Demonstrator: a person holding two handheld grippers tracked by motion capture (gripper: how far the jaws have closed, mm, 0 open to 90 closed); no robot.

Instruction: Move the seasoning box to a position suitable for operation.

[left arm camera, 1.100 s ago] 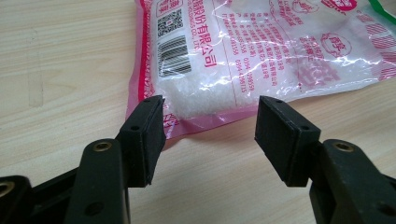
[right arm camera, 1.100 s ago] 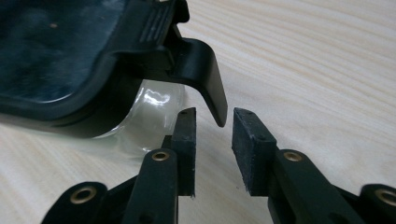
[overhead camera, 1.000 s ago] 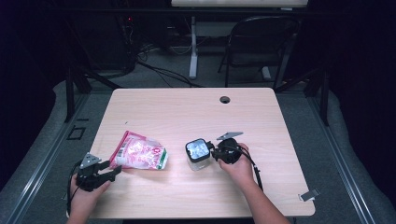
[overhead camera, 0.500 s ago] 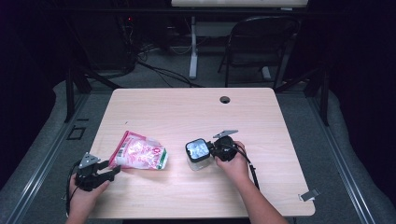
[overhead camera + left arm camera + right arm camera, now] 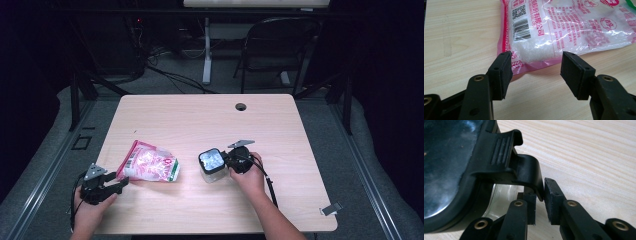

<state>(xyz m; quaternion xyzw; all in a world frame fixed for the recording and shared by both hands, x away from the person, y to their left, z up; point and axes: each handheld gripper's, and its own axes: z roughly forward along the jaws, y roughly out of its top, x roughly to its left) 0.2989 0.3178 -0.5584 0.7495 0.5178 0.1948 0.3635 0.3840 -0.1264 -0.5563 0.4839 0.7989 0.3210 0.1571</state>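
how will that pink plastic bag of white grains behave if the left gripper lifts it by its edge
The pink bag looks like thin, glossy film, so it would probably sag and fold. Its loose white filling would likely shift toward the low end. The shiny film might slip between the open left gripper pads unless pinched at the sealed edge.

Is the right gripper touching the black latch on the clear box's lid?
Touching: the right gripper view shows the right gripper pinching the lid's black plastic latch.

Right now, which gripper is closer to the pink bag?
Left. The left gripper sits open just short of the bag; the right gripper is farther off, at the jar's lid latch.
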